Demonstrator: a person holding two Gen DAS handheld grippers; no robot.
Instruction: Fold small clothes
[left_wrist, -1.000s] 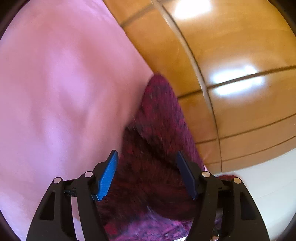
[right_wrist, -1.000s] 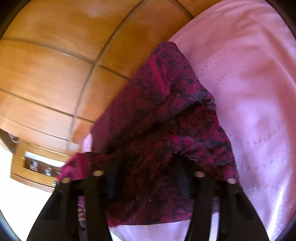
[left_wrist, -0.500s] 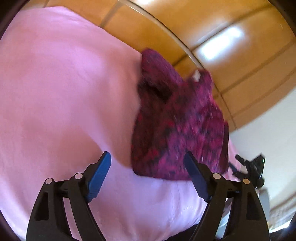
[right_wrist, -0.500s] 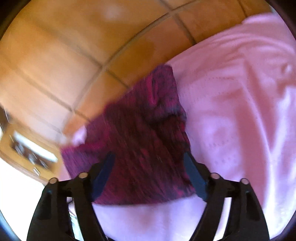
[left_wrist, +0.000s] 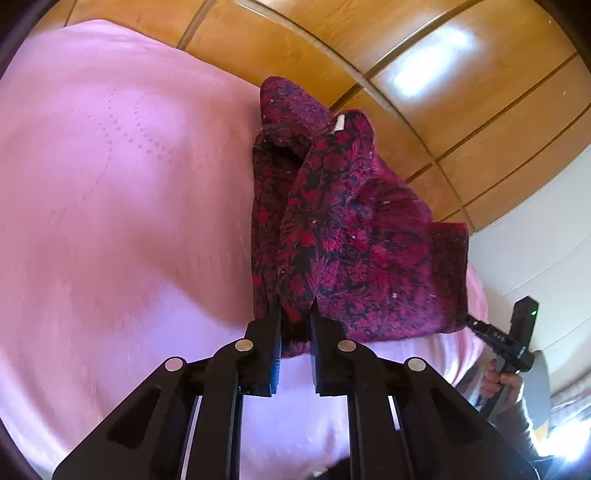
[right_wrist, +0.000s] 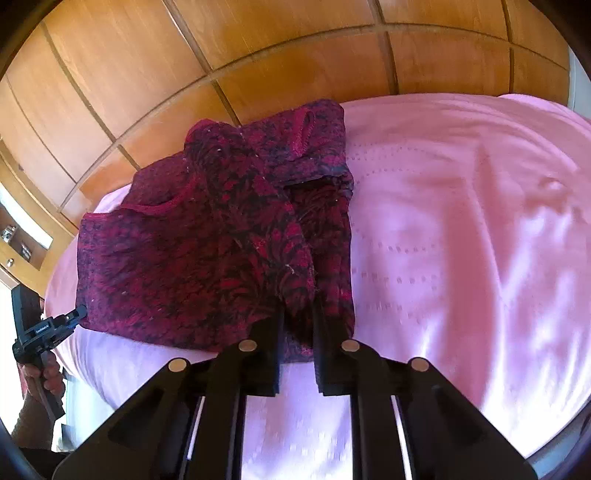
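The crimson garment (left_wrist: 343, 236) lay on the pink bed (left_wrist: 122, 206); the left gripper (left_wrist: 295, 317) had just clenched its near hem; the right gripper (right_wrist: 298, 314) likewise; only the right view showed shelves (right_wrist: 22, 236) at nine o'clock.

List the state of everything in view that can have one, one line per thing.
Red patterned garment: partly folded, rumpled, lying on the bedspread, near edge pinched at two spots.
Left hand-held gripper: jaws just closed, shut on the garment's edge.
Right hand-held gripper: jaws just closed, shut on the garment's edge.
Pink bedspread: spread out, lightly creased.
Wooden wardrobe doors: closed.
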